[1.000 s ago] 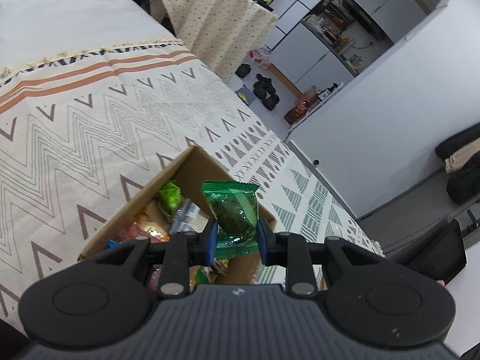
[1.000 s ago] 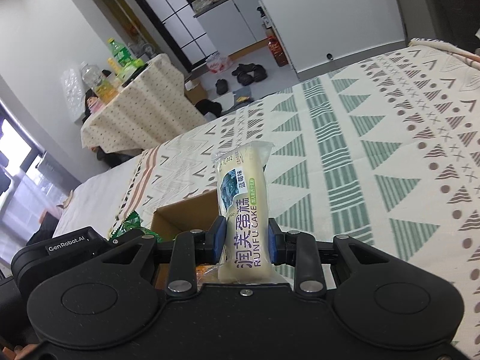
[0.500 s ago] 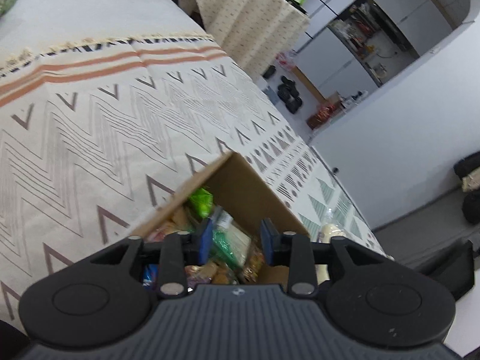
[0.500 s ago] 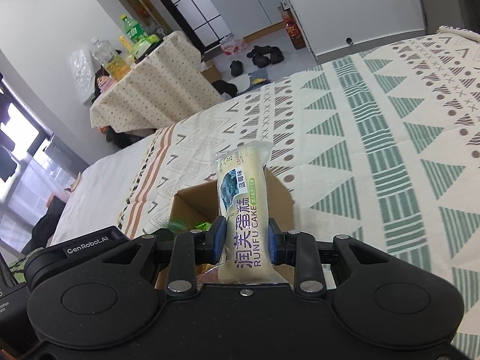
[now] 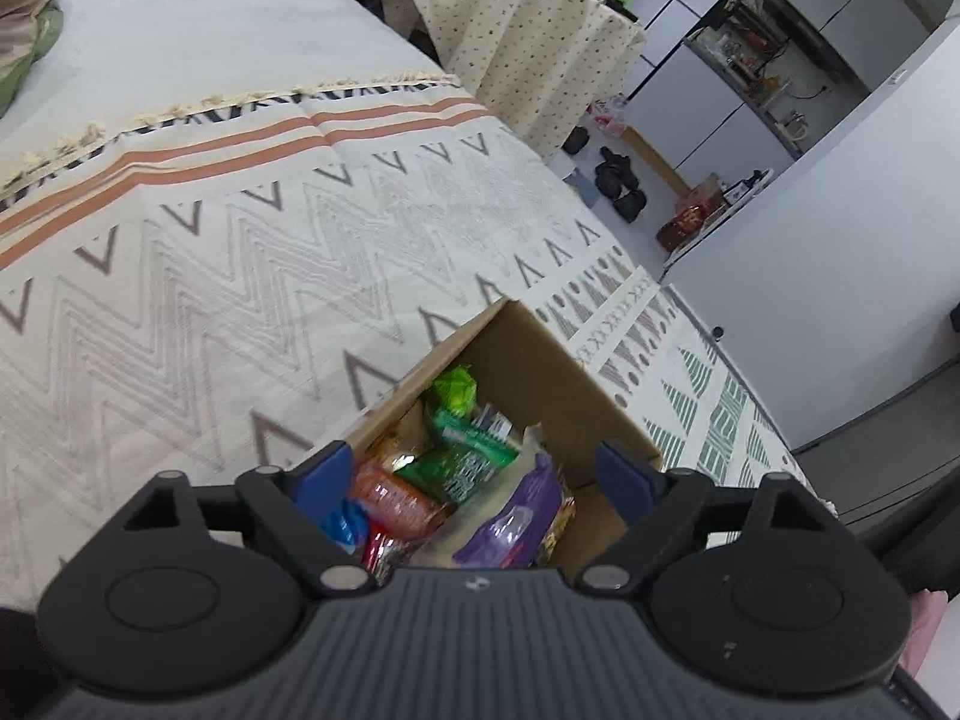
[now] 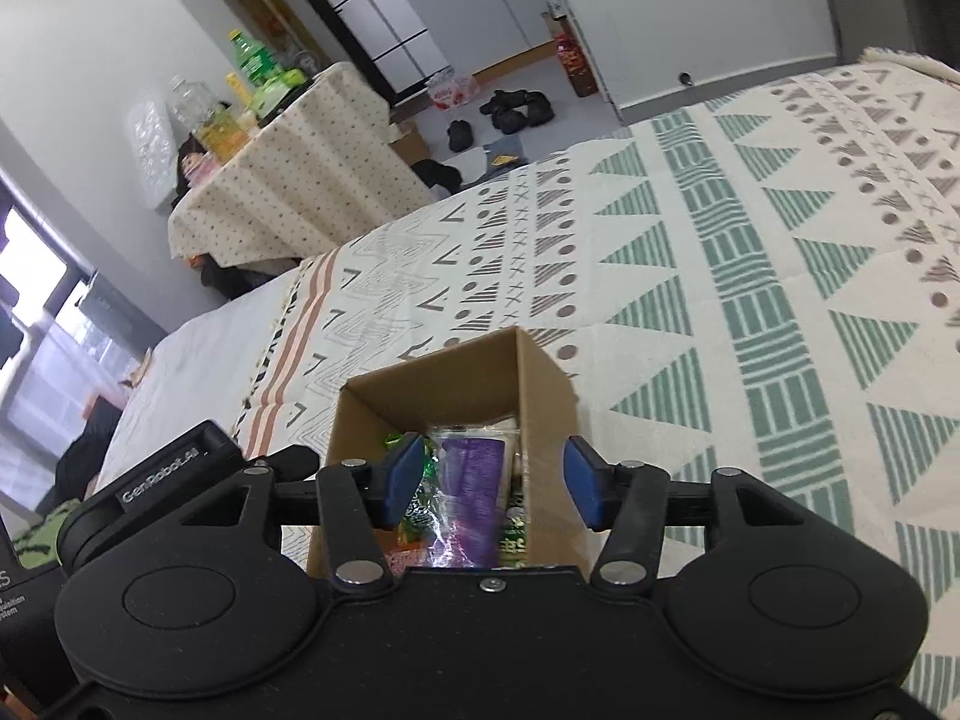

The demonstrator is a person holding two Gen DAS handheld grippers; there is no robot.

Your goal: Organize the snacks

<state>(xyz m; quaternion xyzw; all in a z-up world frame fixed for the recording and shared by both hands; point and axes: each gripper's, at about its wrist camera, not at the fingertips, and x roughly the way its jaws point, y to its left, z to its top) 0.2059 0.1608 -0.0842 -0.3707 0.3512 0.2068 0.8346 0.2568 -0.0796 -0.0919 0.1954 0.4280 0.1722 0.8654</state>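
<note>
Both my grippers hang over the cardboard box, jaws opening with nothing pinched: left gripper, right gripper. Snack packets fill it; I see none outside, so I judge little remains.

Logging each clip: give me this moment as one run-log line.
left hand-held gripper: opening, empty | right hand-held gripper: opening, empty | cardboard box: holds snack packets
</note>
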